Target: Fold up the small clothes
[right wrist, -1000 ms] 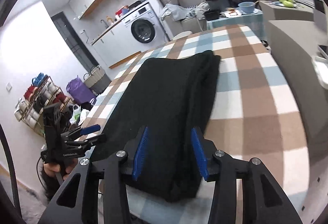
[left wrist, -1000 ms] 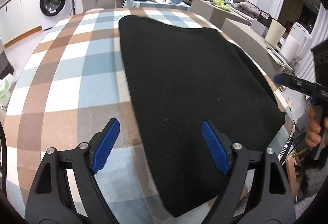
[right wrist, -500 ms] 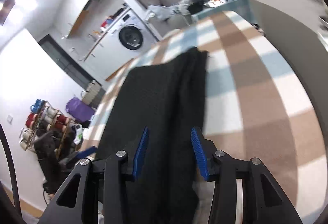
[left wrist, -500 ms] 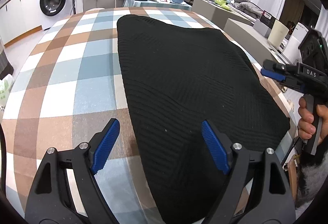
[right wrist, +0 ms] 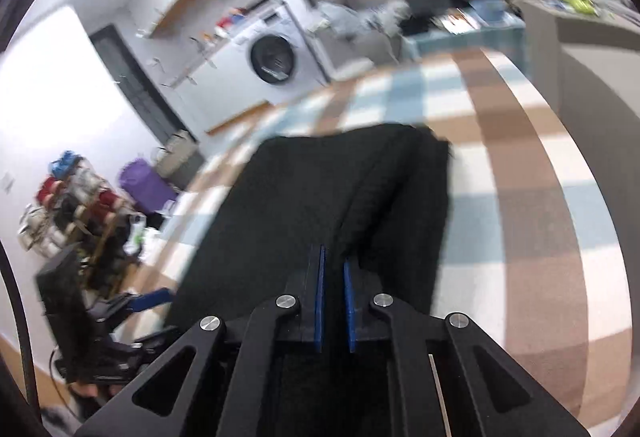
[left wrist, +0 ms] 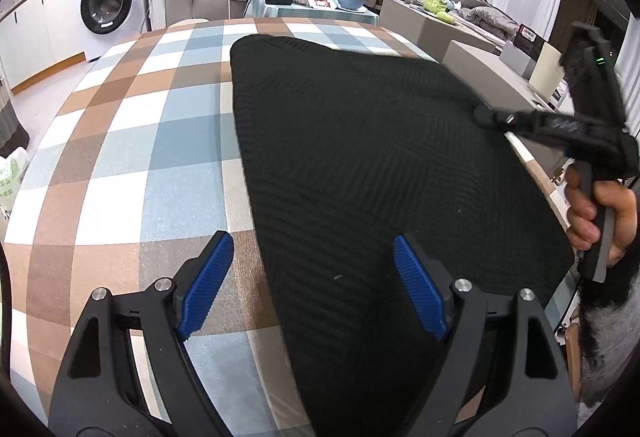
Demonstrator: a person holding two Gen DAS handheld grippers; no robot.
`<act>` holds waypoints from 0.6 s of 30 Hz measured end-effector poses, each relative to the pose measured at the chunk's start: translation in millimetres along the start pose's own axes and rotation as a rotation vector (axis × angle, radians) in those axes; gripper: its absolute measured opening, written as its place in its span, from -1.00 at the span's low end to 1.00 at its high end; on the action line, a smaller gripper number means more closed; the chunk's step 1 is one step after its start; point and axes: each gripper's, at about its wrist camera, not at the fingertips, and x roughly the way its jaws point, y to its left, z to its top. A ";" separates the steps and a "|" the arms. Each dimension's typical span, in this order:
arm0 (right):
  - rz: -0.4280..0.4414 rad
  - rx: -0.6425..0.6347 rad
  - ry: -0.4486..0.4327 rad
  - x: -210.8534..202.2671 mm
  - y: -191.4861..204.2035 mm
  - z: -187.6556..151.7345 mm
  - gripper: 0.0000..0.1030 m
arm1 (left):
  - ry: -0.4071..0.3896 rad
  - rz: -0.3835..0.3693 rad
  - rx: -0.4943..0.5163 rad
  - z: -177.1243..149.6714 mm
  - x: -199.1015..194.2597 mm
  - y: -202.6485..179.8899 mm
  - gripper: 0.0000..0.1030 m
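Observation:
A black knit garment (left wrist: 360,141) lies spread on the checked tablecloth (left wrist: 132,141); it also shows in the right wrist view (right wrist: 304,197). My left gripper (left wrist: 312,285) is open and empty, just above the garment's near left edge. My right gripper (right wrist: 334,277) is shut on a raised fold of the garment at its right edge. In the left wrist view the right gripper (left wrist: 486,117) reaches in from the right, held by a hand (left wrist: 600,213).
The table's right edge (left wrist: 536,165) runs beside a grey counter (left wrist: 496,77). A washing machine (left wrist: 108,3) stands at the back left, a cluttered side table (left wrist: 320,3) and sofa behind. A shelf rack (right wrist: 72,205) stands on the floor.
My right gripper has swung in over the garment's right edge and closed on a fold of it. My left gripper has stayed open and shifted slightly.

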 end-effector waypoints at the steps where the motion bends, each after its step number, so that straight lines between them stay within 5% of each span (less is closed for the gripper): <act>1: -0.053 0.006 0.033 8.3 -5.1 -2.6 -0.84 | 0.002 0.007 0.003 -1.4 0.0 -0.6 0.56; 8: 0.061 0.030 0.092 -8.4 -3.1 -24.6 -0.48 | 0.001 0.019 0.002 -16.3 -12.9 3.9 0.56; 13: 0.110 0.014 0.126 -36.3 9.5 -66.7 -0.48 | 0.016 0.013 -0.002 -23.6 -18.1 2.7 0.56; 15: 0.113 0.002 0.106 -48.1 16.0 -79.6 -0.64 | 0.009 0.009 0.005 -26.1 -22.2 -0.7 0.56; 16: 0.131 -0.016 0.083 -54.9 20.4 -83.3 -0.88 | 0.005 0.004 0.008 -26.9 -24.6 -2.0 0.56; 18: 0.166 -0.074 -0.031 -74.8 29.4 -89.0 -0.90 | 0.006 0.000 0.008 -29.8 -26.7 -4.6 0.56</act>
